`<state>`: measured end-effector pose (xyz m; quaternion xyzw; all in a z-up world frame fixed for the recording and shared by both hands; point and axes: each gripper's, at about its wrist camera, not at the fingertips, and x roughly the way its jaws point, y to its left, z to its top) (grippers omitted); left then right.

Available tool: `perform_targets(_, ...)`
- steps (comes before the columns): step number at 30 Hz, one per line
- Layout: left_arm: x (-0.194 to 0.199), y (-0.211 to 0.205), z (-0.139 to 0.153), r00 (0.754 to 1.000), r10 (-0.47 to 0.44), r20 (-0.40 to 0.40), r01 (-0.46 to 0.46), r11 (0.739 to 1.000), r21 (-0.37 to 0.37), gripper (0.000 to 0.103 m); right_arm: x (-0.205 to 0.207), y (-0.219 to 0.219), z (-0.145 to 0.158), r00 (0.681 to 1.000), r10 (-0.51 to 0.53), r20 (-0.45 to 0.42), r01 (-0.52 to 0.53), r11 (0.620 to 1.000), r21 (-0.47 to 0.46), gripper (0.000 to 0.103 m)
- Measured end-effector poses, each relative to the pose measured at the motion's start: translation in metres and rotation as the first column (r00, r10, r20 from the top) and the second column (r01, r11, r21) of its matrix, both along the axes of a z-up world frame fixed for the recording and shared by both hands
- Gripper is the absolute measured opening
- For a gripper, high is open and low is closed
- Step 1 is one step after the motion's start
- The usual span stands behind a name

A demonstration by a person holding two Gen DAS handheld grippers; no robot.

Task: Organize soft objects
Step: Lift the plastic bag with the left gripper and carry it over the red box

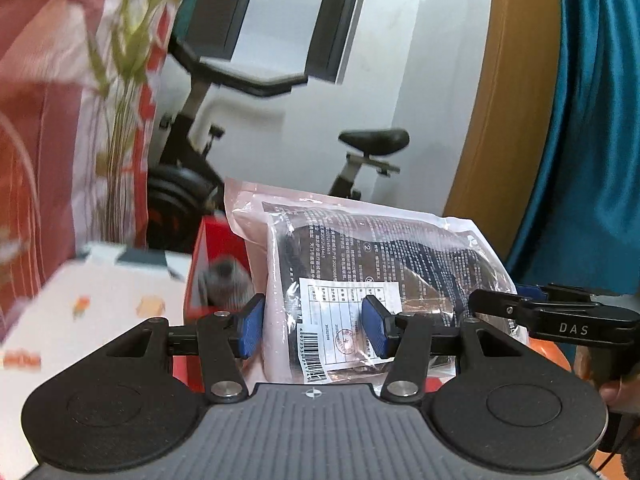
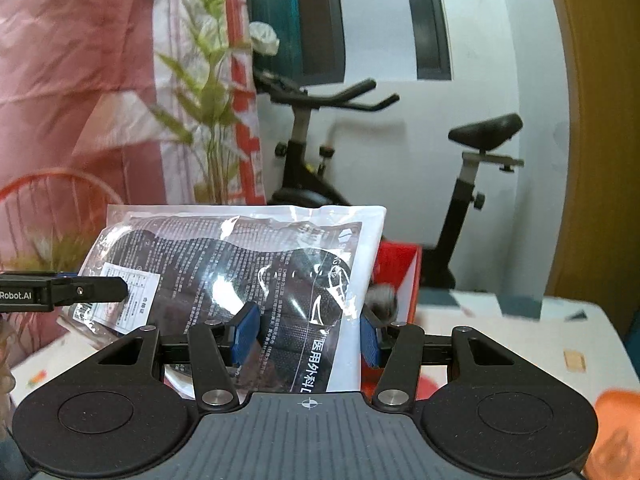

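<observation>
**A:** Biggest first?

**B:** Black exercise bike (image 2: 464,184) at twelve o'clock, against a white wall. Below it, a table under a white patterned cloth (image 2: 500,332), spreading out toward three and nine.

**A:** And the soft piece?

**B:** Clear plastic packet of black masks with a white label (image 1: 360,264), upright at dead centre, just ahead of both tools. Behind it at ten o'clock in the left wrist view, an open red cardboard box (image 1: 208,248).

**A:** Tools?

**B:** Left gripper (image 1: 314,326): released, blue pads spread wide, the packet's labelled lower part showing between them. Impossible to tell whether either pad touches it. Right gripper (image 2: 306,334): likewise spread, with the packet's white edge just beside the three o'clock pad and the nine o'clock pad in front of the packet's face.

**A:** Smallest?

**B:** Grey fluffy lump (image 1: 228,280), blurred, poking from the red box just beside the packet's nine o'clock edge.
</observation>
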<state>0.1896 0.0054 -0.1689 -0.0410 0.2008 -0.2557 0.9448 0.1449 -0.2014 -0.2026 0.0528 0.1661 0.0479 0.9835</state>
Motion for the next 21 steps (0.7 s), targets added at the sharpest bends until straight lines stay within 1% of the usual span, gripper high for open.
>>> perform_targets(5,0.041,-0.012,0.023,1.000,0.005,0.026,-0.005,1.000,0.007,0.054,0.041,-0.012,0.025,1.000,-0.019,0.025,0.019,1.000,-0.011,0.048)
perform_targets(9,0.081,-0.021,0.026,1.000,0.027,-0.006,-0.027,1.000,0.005,0.054,0.084,-0.020,0.027,0.999,-0.033,-0.004,0.033,0.999,-0.011,0.048)
perform_targets(13,0.113,-0.031,0.021,0.999,0.042,-0.025,-0.041,0.998,0.051,0.054,0.126,-0.028,0.017,0.997,-0.047,-0.061,0.048,0.999,0.018,0.048)
perform_targets(17,0.146,-0.040,0.007,0.996,0.048,-0.079,-0.040,0.993,0.108,0.054,0.162,-0.032,-0.003,0.989,-0.058,-0.136,0.063,0.998,0.031,0.048)
perform_targets(21,0.169,-0.048,-0.010,0.991,0.051,-0.127,-0.028,0.984,0.179,0.054,0.189,-0.031,-0.023,0.976,-0.058,-0.208,0.064,0.998,0.022,0.048)
